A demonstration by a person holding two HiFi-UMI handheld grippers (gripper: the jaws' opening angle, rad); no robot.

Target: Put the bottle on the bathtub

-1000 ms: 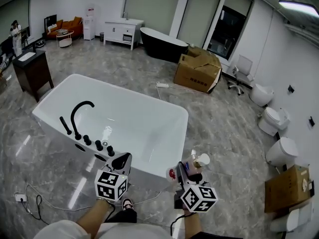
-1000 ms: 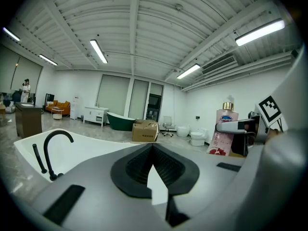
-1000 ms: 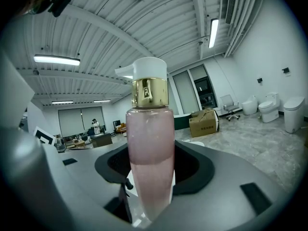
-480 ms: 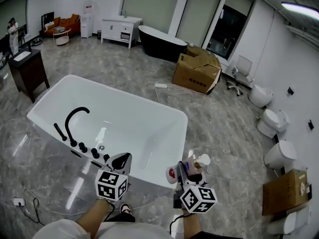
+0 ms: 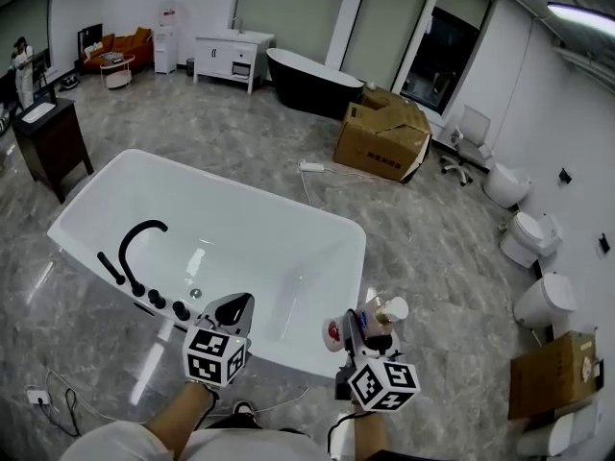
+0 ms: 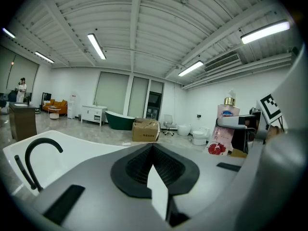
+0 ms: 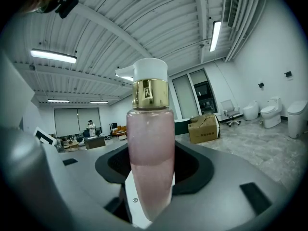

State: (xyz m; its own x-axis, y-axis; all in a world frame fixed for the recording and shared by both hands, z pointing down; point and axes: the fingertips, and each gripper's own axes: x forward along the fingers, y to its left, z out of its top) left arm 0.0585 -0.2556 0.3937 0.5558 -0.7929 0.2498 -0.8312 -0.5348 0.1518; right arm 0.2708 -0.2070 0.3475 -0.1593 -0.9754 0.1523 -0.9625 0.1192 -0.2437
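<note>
The pink bottle (image 7: pixel 149 153) is clamped upright in the right gripper (image 5: pixel 357 327), whose jaws stand wide around its body, and it's up in the air just short of the bathtub's (image 5: pixel 288 257) near rim, not on it. The left gripper (image 5: pixel 235 307) is closed with nothing in it. Compared with 1 second ago, the tub's near edge sits closer to both grippers and the black faucet (image 5: pixel 135 243) has slid left and down in the head view.
</note>
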